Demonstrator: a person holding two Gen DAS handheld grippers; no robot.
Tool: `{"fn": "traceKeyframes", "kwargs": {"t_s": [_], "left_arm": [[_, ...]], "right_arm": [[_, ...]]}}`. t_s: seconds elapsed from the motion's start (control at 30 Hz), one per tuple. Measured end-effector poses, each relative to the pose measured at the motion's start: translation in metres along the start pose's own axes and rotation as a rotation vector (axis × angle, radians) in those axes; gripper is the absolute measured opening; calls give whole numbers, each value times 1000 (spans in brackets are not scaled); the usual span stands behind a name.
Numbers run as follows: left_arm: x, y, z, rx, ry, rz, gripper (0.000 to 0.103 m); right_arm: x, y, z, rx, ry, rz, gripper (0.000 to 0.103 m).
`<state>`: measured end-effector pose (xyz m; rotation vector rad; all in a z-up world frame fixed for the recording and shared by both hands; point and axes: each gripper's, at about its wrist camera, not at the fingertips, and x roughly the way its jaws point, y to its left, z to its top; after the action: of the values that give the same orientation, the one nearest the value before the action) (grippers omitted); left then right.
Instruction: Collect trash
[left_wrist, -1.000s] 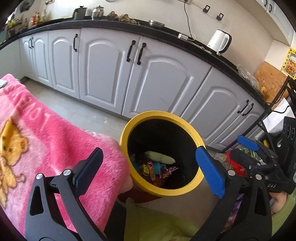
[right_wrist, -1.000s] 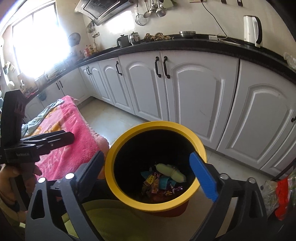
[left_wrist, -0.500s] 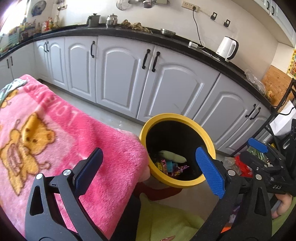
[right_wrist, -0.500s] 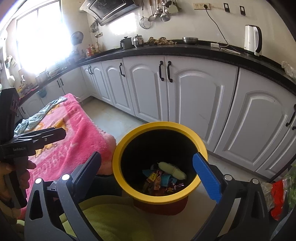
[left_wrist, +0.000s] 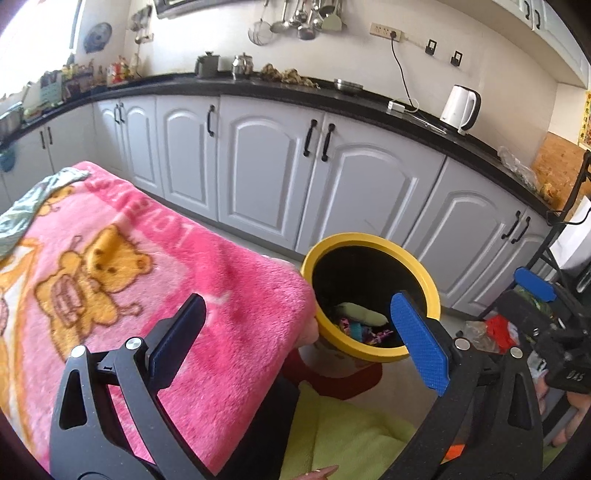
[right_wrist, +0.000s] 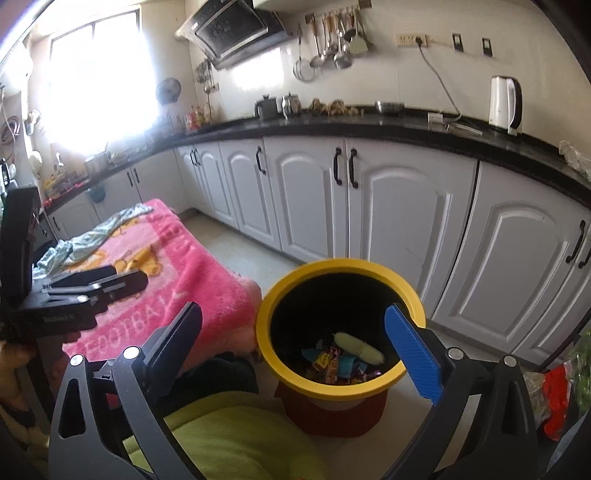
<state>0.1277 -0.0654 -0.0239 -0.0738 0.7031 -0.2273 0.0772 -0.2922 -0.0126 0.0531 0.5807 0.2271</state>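
A yellow-rimmed black bin (left_wrist: 371, 238) (right_wrist: 338, 264) stands on the floor by the corner of a pink blanket (left_wrist: 129, 280) (right_wrist: 192, 277). Inside lie colourful wrappers (right_wrist: 334, 363) and a pale tube-shaped packet (left_wrist: 360, 314) (right_wrist: 358, 345). My left gripper (left_wrist: 295, 336) is open and empty, above the blanket's corner with its right pad over the bin's near rim. My right gripper (right_wrist: 291, 343) is open and empty too, hanging above the bin's near-left rim. Each gripper shows in the other's view: the left gripper (right_wrist: 129, 278) over the blanket, the right gripper (left_wrist: 524, 295) to the bin's right.
White cabinets (left_wrist: 266, 173) under a black counter (right_wrist: 406, 127) run behind the bin, with a white kettle (left_wrist: 460, 109) on top. A greenish cloth (right_wrist: 92, 240) lies on the blanket's far end. Red and clear bags (right_wrist: 557, 398) sit on the floor right. A lime-green garment (right_wrist: 221, 435) fills the foreground.
Both grippers have pulled up and back from the bin, which now looks smaller and lower right. More of the pink blanket shows. Both stay open and empty.
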Motion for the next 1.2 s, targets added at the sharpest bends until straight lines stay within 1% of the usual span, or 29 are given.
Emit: {"fn": "traceKeyframes", "kwargs": {"t_s": [0.13, 0.3, 0.37, 0.57, 0.7, 0.77, 0.87, 0.97, 1.07, 1.2], "left_arm": [[-18, 1, -9, 11, -67, 42, 92], [-40, 0, -18, 23, -147, 67, 92], [-47, 1, -21, 23, -167, 59, 92], [-72, -2, -37, 40, -281, 89, 92], [-87, -7, -45, 48, -362, 59, 92], [-91, -10, -50, 57, -388, 53, 92], [-95, -16, -57, 80, -410, 37, 92], [-97, -22, -61, 99, -433, 39, 92], [-102, -26, -65, 117, -467, 30, 92], [-104, -27, -66, 124, -475, 31, 92]], "right_arm": [[-12, 13, -7, -19, -43, -5, 97], [-27, 29, -19, -38, -92, -20, 97], [-33, 33, -24, -50, -118, -34, 97], [-54, 50, -41, -96, -203, -79, 97], [-70, 60, -51, -132, -281, -112, 97], [-74, 62, -57, -131, -302, -132, 97], [-77, 61, -65, -118, -320, -161, 97], [-76, 57, -69, -95, -318, -186, 97], [-77, 54, -69, -79, -324, -192, 97], [-76, 56, -70, -87, -322, -188, 97]]}}
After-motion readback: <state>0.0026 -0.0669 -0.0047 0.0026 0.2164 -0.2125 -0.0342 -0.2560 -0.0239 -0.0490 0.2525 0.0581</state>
